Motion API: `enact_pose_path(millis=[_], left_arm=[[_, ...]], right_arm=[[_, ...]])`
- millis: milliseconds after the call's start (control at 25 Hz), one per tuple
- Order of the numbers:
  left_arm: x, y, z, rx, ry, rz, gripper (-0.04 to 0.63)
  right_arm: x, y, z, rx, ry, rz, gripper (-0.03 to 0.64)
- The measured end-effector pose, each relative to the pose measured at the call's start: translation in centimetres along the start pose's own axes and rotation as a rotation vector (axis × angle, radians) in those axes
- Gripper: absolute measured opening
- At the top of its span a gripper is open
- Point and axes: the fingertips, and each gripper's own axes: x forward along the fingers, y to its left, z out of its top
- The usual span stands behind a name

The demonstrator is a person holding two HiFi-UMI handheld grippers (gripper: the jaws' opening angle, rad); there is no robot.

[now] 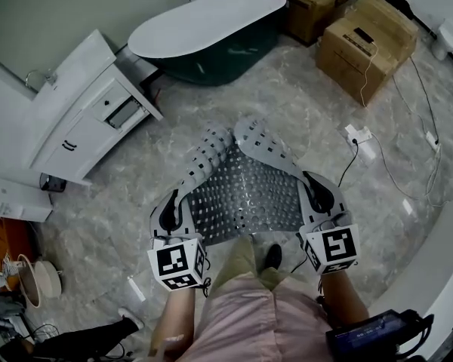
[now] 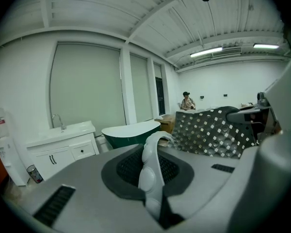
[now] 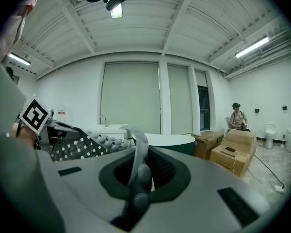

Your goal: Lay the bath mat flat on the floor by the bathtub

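Left tongs [image 1: 168,210] and right tongs [image 1: 317,191] each clamped a near corner of the bath mat [image 1: 241,191], short of the bathtub [image 1: 204,25] — cabinet [image 1: 83,111] left, boxes [image 1: 366,44] right. Whether its curled far end touched the floor [image 1: 347,202] was unclear.

Shows a grey bath mat [image 1: 241,191], dotted with square holes and suction cups, held up by its near corners above the marbled floor [image 1: 309,89], far end curled over, well short of the dark green, white-rimmed bathtub [image 1: 211,25].
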Motion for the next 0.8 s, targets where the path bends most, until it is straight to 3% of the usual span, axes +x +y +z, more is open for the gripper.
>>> enact_pose_path(millis=[360, 800], left_arm=[[9.2, 5.2, 2.4, -0.005, -0.009, -0.025, 0.040], [16.0, 12.5, 7.6, 0.015, -0.111, -0.038, 0.040]], right_arm=[[11.2, 0.4, 2.7, -0.031, 0.008, 0.013, 0.029], [20.1, 2.3, 7.6, -0.050, -0.066, -0.022, 0.029]])
